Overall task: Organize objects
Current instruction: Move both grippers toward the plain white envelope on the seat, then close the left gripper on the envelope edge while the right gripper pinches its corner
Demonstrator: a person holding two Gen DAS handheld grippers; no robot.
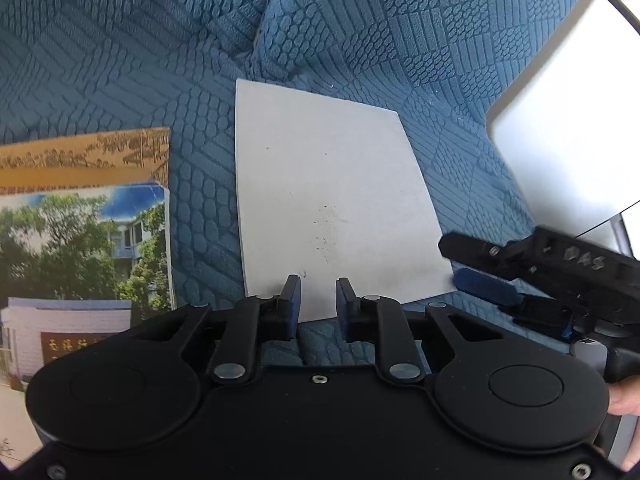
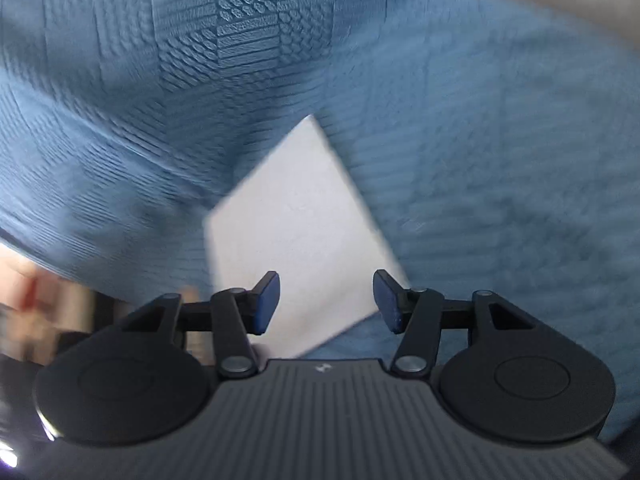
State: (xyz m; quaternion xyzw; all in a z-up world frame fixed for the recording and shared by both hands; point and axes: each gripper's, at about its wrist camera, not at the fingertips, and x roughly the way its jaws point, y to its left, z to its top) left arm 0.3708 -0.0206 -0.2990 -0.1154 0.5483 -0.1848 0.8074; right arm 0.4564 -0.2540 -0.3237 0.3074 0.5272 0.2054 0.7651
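Item: white card (image 1: 332, 200), a thin flat sheet lying face-up on the blue quilted cover (image 1: 120, 60), our landmark. We judge it light, fairly stiff and smooth, likely to slide on the fabric; the near edge is where we would take hold, since it lies too flat for a grip anywhere but the rim.

Left gripper (image 1: 318, 300): jaws narrowed around that near edge, a gap showing; we cannot tell if the pads press.

Right gripper (image 2: 326, 300): jaws apart, astride the card's near right corner, nothing held.

Picture booklet (image 1: 84, 240): left of the card, apart from it. White surface (image 1: 560, 140): right of the card, off the cover. Bare cover lies beyond the card's far edge, giving room to move.
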